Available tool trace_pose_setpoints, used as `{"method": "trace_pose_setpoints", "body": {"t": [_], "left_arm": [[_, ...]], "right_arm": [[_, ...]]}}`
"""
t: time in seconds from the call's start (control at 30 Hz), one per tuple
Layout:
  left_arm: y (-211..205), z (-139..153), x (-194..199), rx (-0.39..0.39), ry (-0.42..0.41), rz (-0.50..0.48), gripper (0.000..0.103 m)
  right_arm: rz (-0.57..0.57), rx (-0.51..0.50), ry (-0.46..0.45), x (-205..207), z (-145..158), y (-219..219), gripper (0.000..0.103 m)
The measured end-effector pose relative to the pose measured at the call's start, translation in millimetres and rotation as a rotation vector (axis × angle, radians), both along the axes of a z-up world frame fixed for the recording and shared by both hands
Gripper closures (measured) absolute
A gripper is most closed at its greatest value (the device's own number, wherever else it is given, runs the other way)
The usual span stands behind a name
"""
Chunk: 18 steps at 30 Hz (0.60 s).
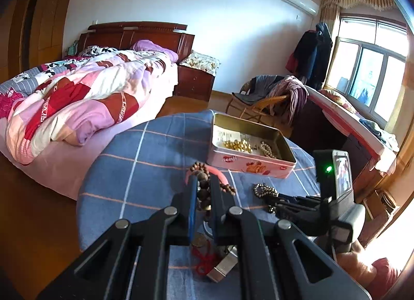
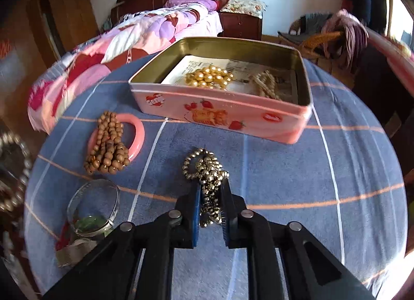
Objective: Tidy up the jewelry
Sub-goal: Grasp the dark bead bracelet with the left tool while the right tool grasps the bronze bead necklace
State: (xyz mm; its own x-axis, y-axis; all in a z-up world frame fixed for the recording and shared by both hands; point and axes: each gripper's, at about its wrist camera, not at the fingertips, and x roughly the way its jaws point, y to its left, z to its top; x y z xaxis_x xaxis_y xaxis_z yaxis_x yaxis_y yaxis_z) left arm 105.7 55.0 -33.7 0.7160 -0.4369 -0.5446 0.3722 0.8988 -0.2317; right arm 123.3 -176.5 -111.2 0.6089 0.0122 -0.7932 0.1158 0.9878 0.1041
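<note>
The bed point(image 1: 77, 93) with a pink and red blanket sits far on the left, behind the round tabletop point(image 1: 145, 165) with its blue checked cloth.

In the left wrist view, the left claw point(image 1: 203, 191) is pinching a string of dark brown beads point(image 1: 203, 188). Its 2 fingers press close on the beads from both sides. Just past the fingertips lie the small wooden beads point(image 2: 107, 144) draped over a pink ring point(image 2: 138, 132), both resting on the cloth. Under the claw, near the tabletop's front edge, lie a red cord point(image 1: 204, 261) and a silver metal piece point(image 1: 223, 266).

In the right wrist view, a clear glass dish point(image 2: 93, 207) with something green inside stands on the cloth near the front left.

Next comes the right claw point(image 2: 211, 196). It is pinching a bunch of shiny silver beads point(image 2: 207, 170), and a loop of them sticks out past the fingertips, low over the cloth.

Behind it sits the pink tin box point(image 2: 222, 116) with strawberry pictures, open on top. Inside it, on a printed paper, lie round gold beads point(image 2: 209, 77) on the left and pale pearl beads point(image 2: 266, 85) on the right.

Far right, a chair point(image 1: 261, 103) holds piled clothes near a bright window point(image 1: 370, 72).
</note>
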Motion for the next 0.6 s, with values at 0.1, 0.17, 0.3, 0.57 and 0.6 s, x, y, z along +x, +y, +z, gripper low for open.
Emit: {"method": "trace_pose_setpoints", "body": {"t": [0.1,0.17,0.3,0.57,0.6], "left_arm": [[-4,-1,-2,0.009,0.001,-0.007,0.093],[-6,-2,-4,0.006,0.004,-0.013,0.093],[-15,0,-8,0.0,0.001,-0.035,0.093],[-29,8,-19,0.004,-0.017,-0.061,0.093],[-29,10,-21,0.002,-0.02,-0.063,0.093]], "right_arm": [[-0.021,0.126,-0.049,-18,9,-17,0.092],[-0.043,0.149,-0.101,-35,22,-22,0.092],[-0.058,0.143,-0.182,-60,46,-26,0.092],[-0.072,0.036,-0.259,-72,79,-16,0.092],[-0.071,0.03,-0.261,-73,81,-15,0.092]]}}
